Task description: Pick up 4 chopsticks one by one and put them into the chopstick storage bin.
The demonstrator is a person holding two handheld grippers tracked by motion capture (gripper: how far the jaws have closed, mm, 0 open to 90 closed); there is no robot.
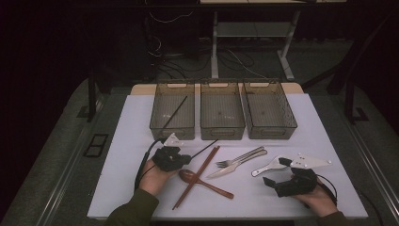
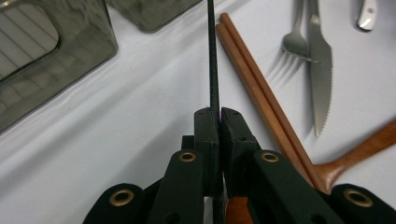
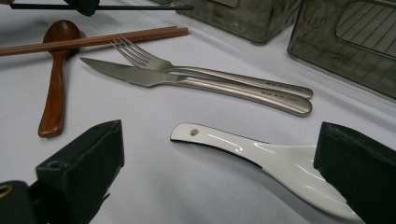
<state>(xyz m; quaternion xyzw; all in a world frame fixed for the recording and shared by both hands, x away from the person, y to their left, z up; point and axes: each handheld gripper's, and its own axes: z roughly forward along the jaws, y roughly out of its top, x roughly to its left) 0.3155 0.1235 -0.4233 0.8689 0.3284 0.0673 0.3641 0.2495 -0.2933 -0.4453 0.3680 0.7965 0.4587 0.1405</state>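
Chopstick (image 2: 214, 56) tip cut off past frame.

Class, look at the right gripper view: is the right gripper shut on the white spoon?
No. The right gripper stands wide open, its jaws on either side of the white spoon, which lies flat on the table.

Three bins (image 1: 222, 115) stand behind the chopsticks (image 1: 196, 176), fork (image 1: 240, 157), knife (image 1: 235, 165) and, rightmost, spoon (image 1: 268, 166).

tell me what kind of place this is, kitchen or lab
Probably a lab or recording room, not a kitchen: a white table with three empty-looking sorting bins, loose cables on the floor, dark surroundings, and another desk's legs behind.
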